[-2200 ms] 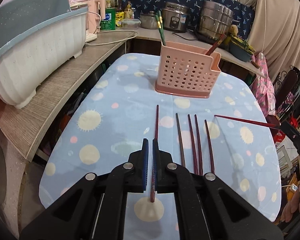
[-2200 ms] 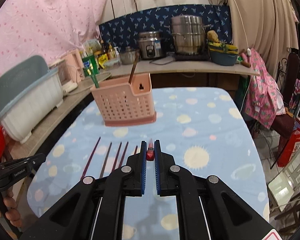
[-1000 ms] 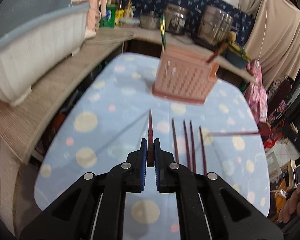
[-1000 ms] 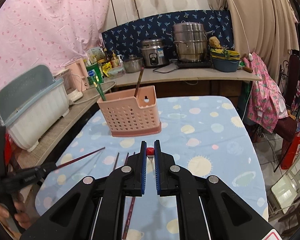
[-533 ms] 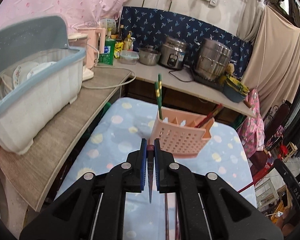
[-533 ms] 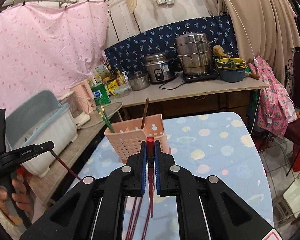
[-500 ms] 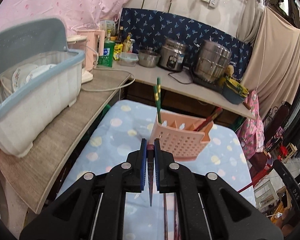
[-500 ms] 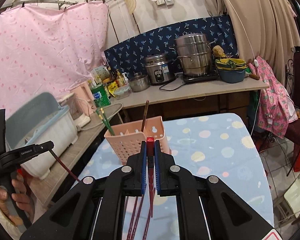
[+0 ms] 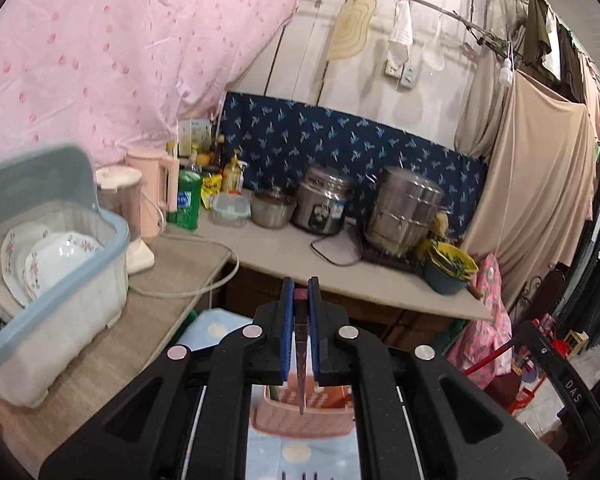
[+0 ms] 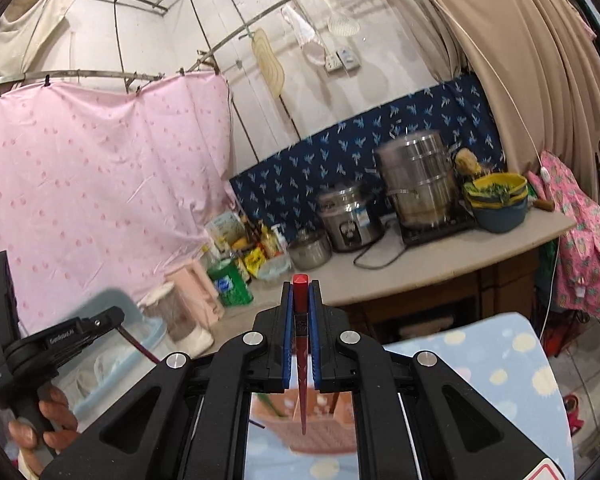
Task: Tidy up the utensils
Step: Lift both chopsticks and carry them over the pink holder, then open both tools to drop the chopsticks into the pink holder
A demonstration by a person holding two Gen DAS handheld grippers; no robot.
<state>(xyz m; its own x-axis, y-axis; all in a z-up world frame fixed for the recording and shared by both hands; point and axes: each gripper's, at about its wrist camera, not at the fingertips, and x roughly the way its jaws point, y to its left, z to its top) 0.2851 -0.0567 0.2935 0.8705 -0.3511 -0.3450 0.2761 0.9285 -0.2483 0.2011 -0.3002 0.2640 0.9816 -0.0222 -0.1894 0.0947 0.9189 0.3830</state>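
My left gripper (image 9: 299,296) is shut on a dark red chopstick (image 9: 300,364) that hangs tip-down over the pink perforated utensil basket (image 9: 300,416), seen low between the gripper arms. My right gripper (image 10: 300,292) is shut on another red chopstick (image 10: 302,372), also tip-down above the same basket (image 10: 320,428). The left gripper (image 10: 112,316) with its chopstick also shows at the left of the right wrist view. The tips of several chopsticks lying on the tablecloth (image 9: 300,474) peek in at the bottom edge.
A blue spotted tablecloth (image 10: 500,368) covers the table. A dish rack with plates (image 9: 48,276) stands on the left counter. Pots, a rice cooker (image 9: 320,208), bottles and a bowl line the back counter. Clothes hang at the right.
Both grippers have risen and tilted up, each carrying its chopstick; the basket has dropped to the bottom of both views and now sits under the hanging tips.
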